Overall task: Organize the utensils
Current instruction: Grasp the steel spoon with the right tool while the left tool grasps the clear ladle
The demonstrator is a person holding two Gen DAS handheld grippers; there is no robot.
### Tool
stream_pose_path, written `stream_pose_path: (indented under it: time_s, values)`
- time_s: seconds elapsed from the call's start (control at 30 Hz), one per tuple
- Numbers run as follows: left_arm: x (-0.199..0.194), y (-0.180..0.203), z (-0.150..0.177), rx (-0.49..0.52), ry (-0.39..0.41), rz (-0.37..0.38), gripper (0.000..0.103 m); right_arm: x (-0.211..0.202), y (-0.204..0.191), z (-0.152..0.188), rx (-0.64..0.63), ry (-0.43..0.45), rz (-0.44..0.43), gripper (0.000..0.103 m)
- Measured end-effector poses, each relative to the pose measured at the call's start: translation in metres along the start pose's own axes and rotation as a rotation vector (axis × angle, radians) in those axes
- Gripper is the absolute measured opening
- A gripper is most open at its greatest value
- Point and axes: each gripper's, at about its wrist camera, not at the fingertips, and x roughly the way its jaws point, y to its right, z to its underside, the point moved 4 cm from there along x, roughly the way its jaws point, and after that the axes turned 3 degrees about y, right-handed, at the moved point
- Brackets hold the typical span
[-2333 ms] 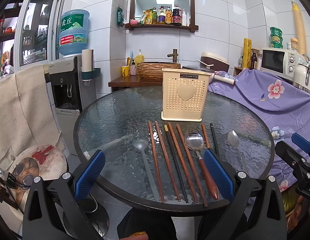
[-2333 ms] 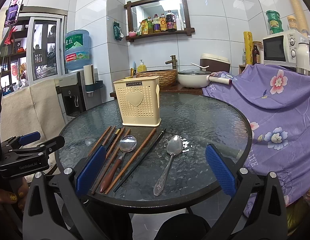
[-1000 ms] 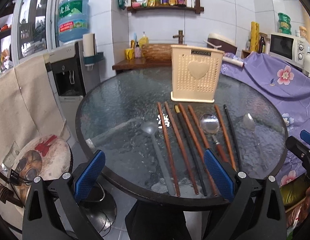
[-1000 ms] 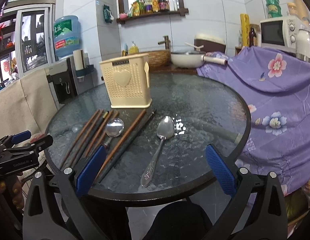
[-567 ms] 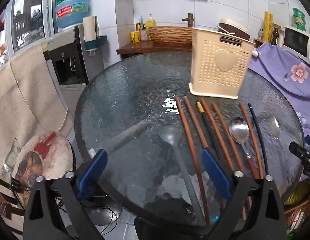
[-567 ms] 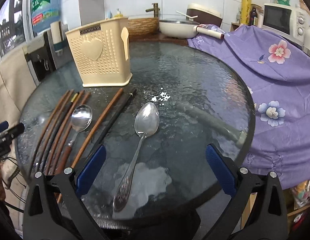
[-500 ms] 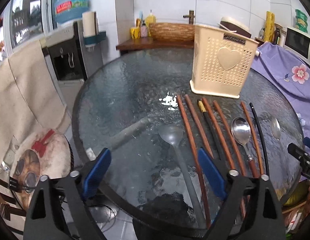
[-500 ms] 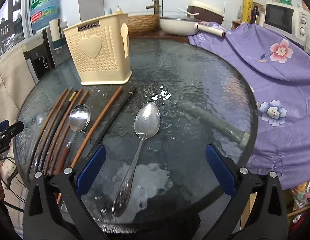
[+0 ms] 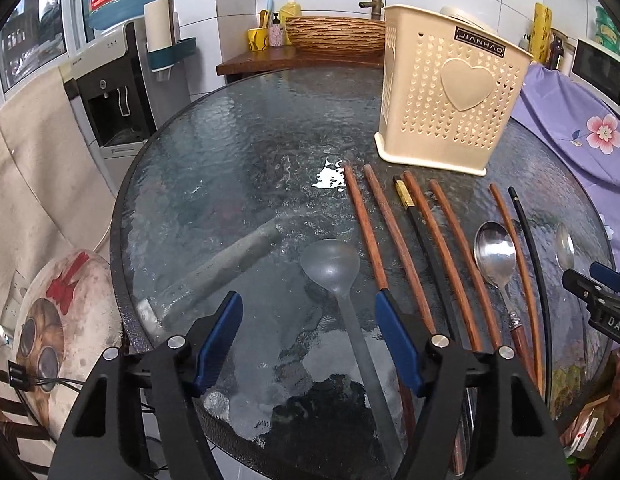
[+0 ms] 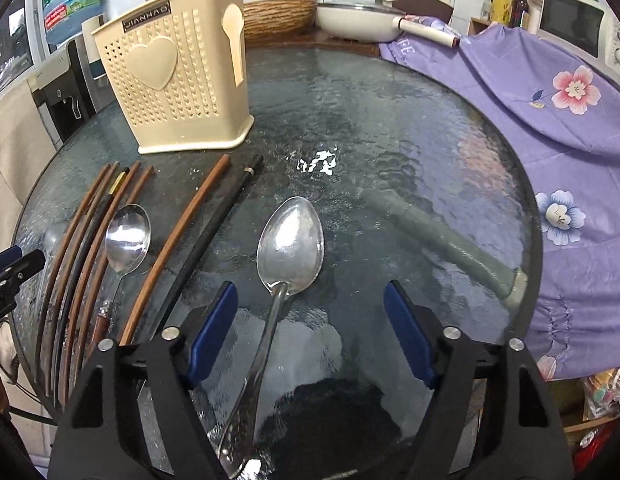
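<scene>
Where utensils lie: three spoons (image 9: 495, 257), seven chopsticks (image 9: 364, 224), one holder (image 9: 450, 100).

- One cream utensil holder (image 9: 450, 96) stands on the worktop (image 9: 238, 184).
- Five brown wooden chopsticks (image 9: 364, 224) lie there.
- Two black chopsticks (image 9: 426, 240) lie among them.
- Three spoons: one grey plastic spoon (image 9: 330, 268), one wooden-handled metal spoon (image 9: 495, 254), one all-metal spoon (image 10: 290, 240).

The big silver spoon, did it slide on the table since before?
No. The big silver spoon lies right of the black chopstick, same as before; only the right gripper came closer.
</scene>
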Motion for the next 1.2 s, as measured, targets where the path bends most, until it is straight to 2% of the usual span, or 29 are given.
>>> stream_pose_path:
  time_s: [0.2, 0.33, 0.5, 0.83, 1.0, 1.2]
  values:
    - [0.006, -0.002, 0.0, -0.003, -0.013, 0.001, 0.065, 0.009, -0.005, -0.006, -0.008, -0.004, 0.007, 0.071]
    - [0.009, -0.002, -0.001, -0.003, -0.021, 0.001, 0.063, 0.013, -0.009, -0.012, -0.018, -0.005, 0.006, 0.066]
    - [0.015, -0.001, -0.002, -0.006, -0.036, 0.006, 0.059, 0.015, -0.012, -0.016, -0.024, -0.009, 0.002, 0.065]
    - [0.028, 0.006, -0.016, -0.004, -0.064, -0.006, 0.055, 0.016, -0.016, -0.017, -0.035, -0.02, -0.009, 0.059]
    - [0.033, 0.012, -0.022, 0.001, -0.074, 0.0, 0.047, 0.018, -0.019, -0.019, -0.036, -0.025, -0.01, 0.056]
    - [0.036, 0.014, -0.027, 0.0, -0.083, 0.003, 0.036, 0.018, -0.021, -0.02, -0.046, -0.022, -0.019, 0.047]
